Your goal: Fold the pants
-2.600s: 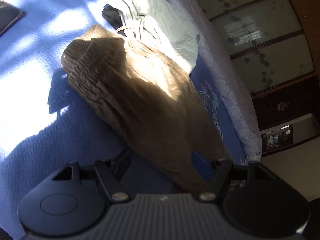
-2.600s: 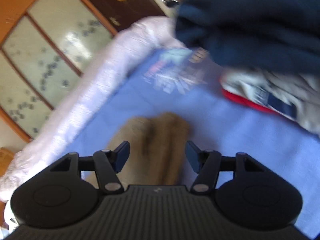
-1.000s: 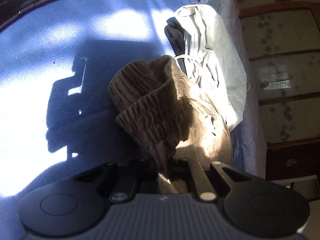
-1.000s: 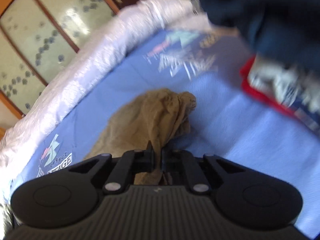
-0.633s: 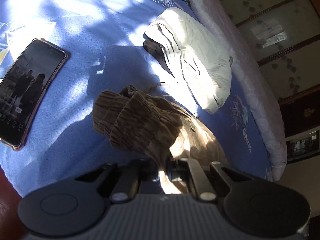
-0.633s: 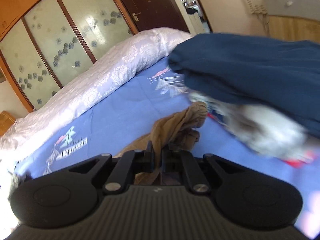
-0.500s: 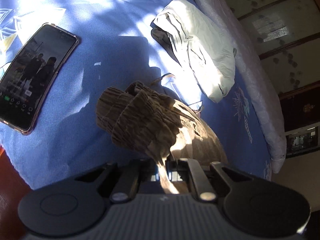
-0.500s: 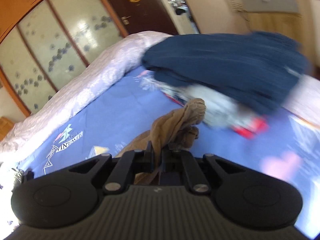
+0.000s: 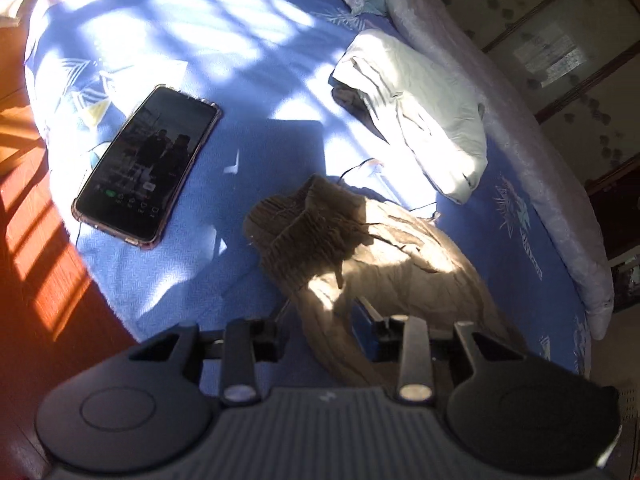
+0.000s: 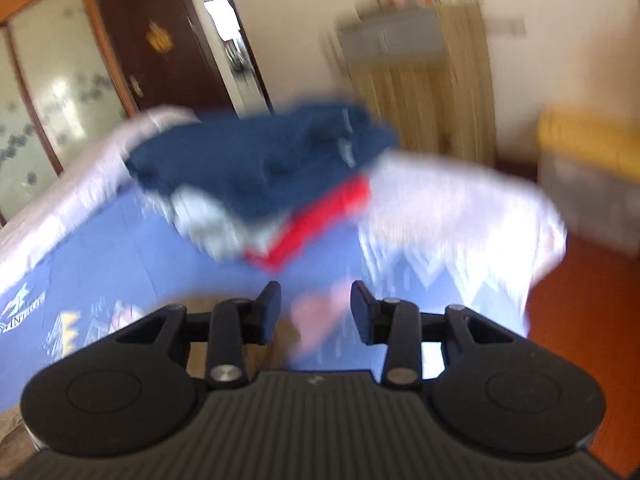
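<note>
Now the brown pants are seen bunched on the blue bed, a strip loose between the opening left gripper. Nothing is held by the opening right gripper.

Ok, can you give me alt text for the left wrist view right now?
The left hand-held gripper is opening over brown pants bunched on a blue bedsheet, cloth lying between its jaws but not pinched. A phone lies to the left and a pale folded garment beyond.
</note>
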`<state>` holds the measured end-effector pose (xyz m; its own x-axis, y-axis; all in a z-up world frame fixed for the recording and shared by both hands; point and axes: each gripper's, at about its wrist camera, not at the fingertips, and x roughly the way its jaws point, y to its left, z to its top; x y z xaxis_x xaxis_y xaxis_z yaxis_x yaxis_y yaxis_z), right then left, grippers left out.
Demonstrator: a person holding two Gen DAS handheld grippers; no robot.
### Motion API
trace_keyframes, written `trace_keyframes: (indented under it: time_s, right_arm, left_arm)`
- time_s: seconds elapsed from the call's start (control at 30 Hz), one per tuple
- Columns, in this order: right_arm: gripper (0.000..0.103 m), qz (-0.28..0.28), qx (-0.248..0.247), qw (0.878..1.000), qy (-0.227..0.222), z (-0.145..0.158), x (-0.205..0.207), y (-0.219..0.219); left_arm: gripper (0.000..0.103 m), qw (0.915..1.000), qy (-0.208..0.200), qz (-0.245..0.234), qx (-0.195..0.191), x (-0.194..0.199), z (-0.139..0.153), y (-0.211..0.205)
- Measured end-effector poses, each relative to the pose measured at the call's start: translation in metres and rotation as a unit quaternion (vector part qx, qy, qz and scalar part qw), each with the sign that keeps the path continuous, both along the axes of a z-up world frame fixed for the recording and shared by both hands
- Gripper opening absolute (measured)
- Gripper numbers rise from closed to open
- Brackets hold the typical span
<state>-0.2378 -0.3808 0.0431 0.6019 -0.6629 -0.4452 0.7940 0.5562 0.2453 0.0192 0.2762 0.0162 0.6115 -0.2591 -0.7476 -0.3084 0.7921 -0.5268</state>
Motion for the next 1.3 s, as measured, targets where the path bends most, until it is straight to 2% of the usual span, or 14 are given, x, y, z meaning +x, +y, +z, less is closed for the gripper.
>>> trace_keyframes:
  time_s: [0.13,0.3,0.43,0.57,0.6,0.63,0.67,0.73,0.97,1.1,1.17,1.2,1.23,1.3]
  right_arm:
    - [0.042,0.199,-0.014,0.98,0.001,0.006,0.064,0.024]
    - [0.052,0.43,-0.036,0.9,0.064,-0.008,0.17,0.083]
    - [0.055,0.536,-0.106,0.827,0.131,-0.026,0.222,0.138]
    - [0.054,0.571,-0.115,0.793,0.179,-0.048,0.261,0.15]
    - [0.053,0.57,-0.119,0.792,0.186,-0.054,0.263,0.156]
    - [0.049,0.568,-0.119,0.791,0.19,-0.058,0.264,0.154]
    - [0.026,0.57,-0.117,0.79,0.192,-0.061,0.267,0.152]
    - [0.003,0.565,-0.109,0.795,0.193,-0.063,0.264,0.149]
    - [0.003,0.505,-0.088,0.851,0.112,-0.04,0.277,0.126]
    - [0.007,0.47,-0.063,0.867,0.156,-0.073,0.307,0.119]
    - [0.028,0.453,-0.064,0.866,0.199,-0.096,0.316,0.121]
    - [0.035,0.442,-0.074,0.876,0.179,-0.096,0.31,0.12]
    - [0.053,0.432,-0.067,0.881,0.181,-0.092,0.307,0.118]
    - [0.055,0.427,-0.052,0.889,0.155,-0.079,0.295,0.114]
  left_arm:
    - [0.034,0.9898,-0.048,-0.131,0.029,0.044,0.026,-0.067]
    - [0.036,0.9657,-0.023,-0.257,-0.032,0.105,0.004,-0.169]
    - [0.052,0.9589,0.011,-0.261,-0.11,0.141,-0.03,-0.213]
    - [0.049,0.9596,0.042,-0.242,-0.137,0.167,-0.06,-0.23]
    - [0.037,0.961,0.043,-0.241,-0.129,0.172,-0.065,-0.233]
    - [0.014,0.9608,0.045,-0.243,-0.126,0.175,-0.07,-0.236]
    - [0.004,0.96,0.05,-0.244,-0.128,0.179,-0.076,-0.238]
    - [0.002,0.9614,0.059,-0.231,-0.138,0.184,-0.086,-0.24]
    - [0.002,0.9642,-0.003,-0.218,-0.152,0.199,-0.065,-0.244]
    - [0.002,0.9774,-0.007,-0.193,-0.085,0.221,-0.078,-0.26]
    - [0.002,0.9794,0.027,-0.186,-0.073,0.229,-0.095,-0.264]
    - [0.002,0.9795,0.035,-0.182,-0.079,0.228,-0.099,-0.261]
    - [0.002,0.979,0.029,-0.18,-0.091,0.225,-0.098,-0.258]
    - [0.002,0.977,-0.008,-0.183,-0.109,0.214,-0.084,-0.248]
